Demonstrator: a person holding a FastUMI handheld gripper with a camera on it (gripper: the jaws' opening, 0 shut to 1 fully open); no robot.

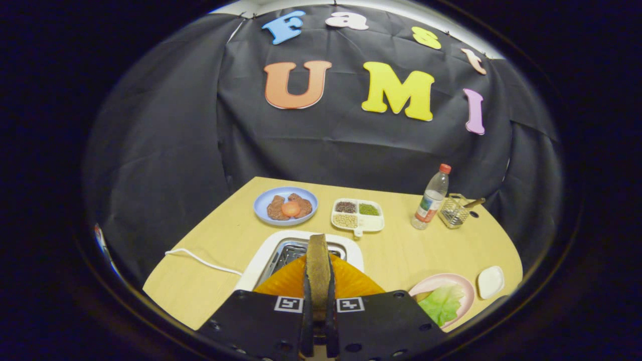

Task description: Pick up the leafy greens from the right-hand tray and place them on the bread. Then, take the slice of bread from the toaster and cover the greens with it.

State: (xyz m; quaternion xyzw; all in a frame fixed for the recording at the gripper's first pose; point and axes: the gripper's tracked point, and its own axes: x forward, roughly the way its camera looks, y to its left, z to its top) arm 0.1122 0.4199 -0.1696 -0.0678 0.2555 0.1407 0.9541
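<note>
- One slice of bread [318, 255], brown and standing on edge, clamped between both fingers of the gripper [318, 265]; narrow set, pressing on its two flat faces.
- Held just above and in line with the open slot of the white toaster [271, 250], on a pale wooden table [401, 250]. Just ahead of the fingers, an orange fluted shape [351, 281], too unclear to name.
- Off to the right of the fingers and near them, leafy greens [441, 303] lying flat on a pink plate [466, 286], apart from the held slice. Under the leaf's near-left edge, a brownish sliver, possibly the lower bread; cannot tell for sure.
- Risk, judged from the grip: held by a tall, thin slice on its faces only, so likely to pivot or slide out during the swing to the right; likely to crumble under a harder squeeze.
- Risk at the plate: needs turning flat before release; otherwise lands on edge or off-centre, dragging the leaf aside or leaving it half uncovered.
- Risk beside the plate: a small white dish [490, 282] just to its right, easily knocked by an overshoot.
- Well beyond the toaster, out of the likely path: a blue plate [261, 203] of food, a divided tray [373, 223], a bottle [431, 200].
</note>
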